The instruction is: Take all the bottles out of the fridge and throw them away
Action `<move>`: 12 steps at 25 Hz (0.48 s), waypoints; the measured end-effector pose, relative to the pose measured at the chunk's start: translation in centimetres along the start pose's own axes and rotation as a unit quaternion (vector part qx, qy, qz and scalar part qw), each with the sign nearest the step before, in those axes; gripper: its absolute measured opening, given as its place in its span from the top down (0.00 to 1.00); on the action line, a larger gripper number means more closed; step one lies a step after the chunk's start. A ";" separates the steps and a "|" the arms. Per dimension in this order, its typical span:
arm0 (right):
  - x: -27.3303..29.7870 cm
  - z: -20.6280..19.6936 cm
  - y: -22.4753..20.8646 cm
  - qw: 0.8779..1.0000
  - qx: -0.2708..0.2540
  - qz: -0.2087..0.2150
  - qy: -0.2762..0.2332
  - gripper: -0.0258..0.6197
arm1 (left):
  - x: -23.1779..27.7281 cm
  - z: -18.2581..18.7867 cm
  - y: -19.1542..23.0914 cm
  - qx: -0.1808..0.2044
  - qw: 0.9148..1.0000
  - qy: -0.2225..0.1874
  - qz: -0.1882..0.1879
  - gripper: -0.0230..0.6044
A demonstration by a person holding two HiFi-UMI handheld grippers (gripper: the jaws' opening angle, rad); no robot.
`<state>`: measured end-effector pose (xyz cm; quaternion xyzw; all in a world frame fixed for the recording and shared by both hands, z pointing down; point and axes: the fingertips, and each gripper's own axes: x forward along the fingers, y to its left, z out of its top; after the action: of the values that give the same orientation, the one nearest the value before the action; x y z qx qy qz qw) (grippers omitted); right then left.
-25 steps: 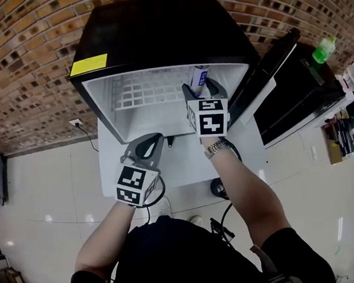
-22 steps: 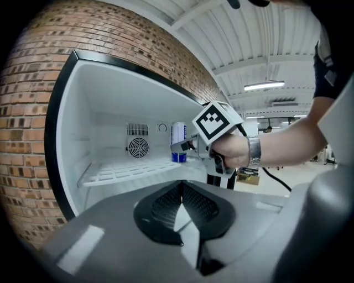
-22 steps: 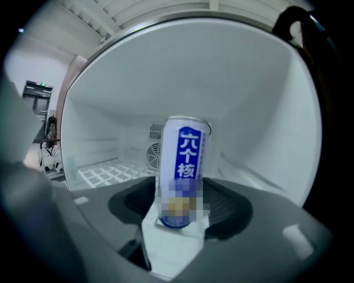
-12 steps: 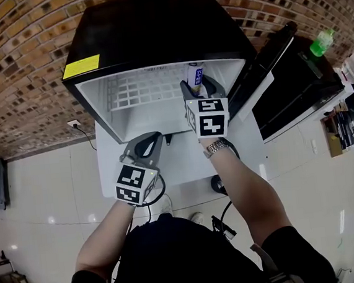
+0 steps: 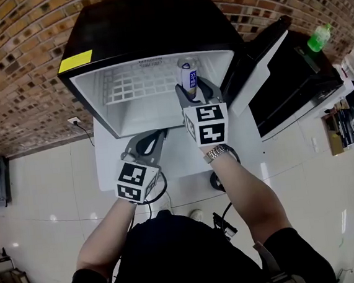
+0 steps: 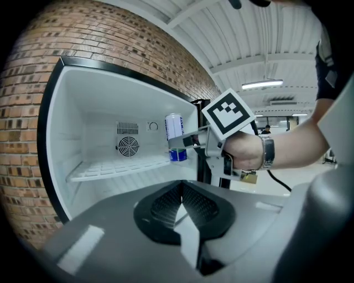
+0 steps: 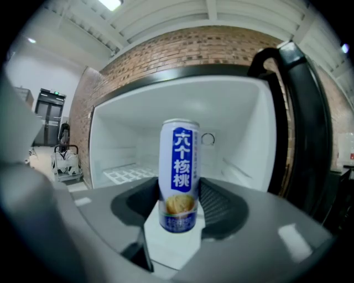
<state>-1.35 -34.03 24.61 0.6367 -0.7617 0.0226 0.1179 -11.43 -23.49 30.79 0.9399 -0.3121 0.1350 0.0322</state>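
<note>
Slippage worries us: right gripper [image 5: 192,90], jaws just closing low on the can [image 5: 187,75] at 1 o'clock in the fridge [image 5: 153,28], may tip it; left gripper [image 5: 152,138] sits pinched together, empty.

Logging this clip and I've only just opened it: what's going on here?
A person with a gripper in each hand is working at a small black fridge whose door is open. The right gripper has just been closing its jaws and grips a white-and-blue drink can upright between them, at the front of the fridge opening. The left gripper, jaws together and empty, hangs below the opening. A green bottle stands outside the fridge at the right.
</note>
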 end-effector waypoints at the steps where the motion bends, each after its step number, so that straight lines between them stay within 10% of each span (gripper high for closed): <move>1: -0.6 0.1 0.1 1.000 0.000 0.004 -0.004 0.60 | 0.0 0.0 -0.3 0.000 1.000 0.001 0.002 0.96; 12: -9.2 -2.1 0.4 0.999 0.001 0.035 -0.017 0.60 | 0.9 0.5 -6.7 0.012 1.000 0.007 -0.016 0.96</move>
<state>0.08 -24.67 24.79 0.6103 -0.7852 0.0167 0.1040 -6.68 -18.67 30.75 0.9440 -0.2953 0.1449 0.0254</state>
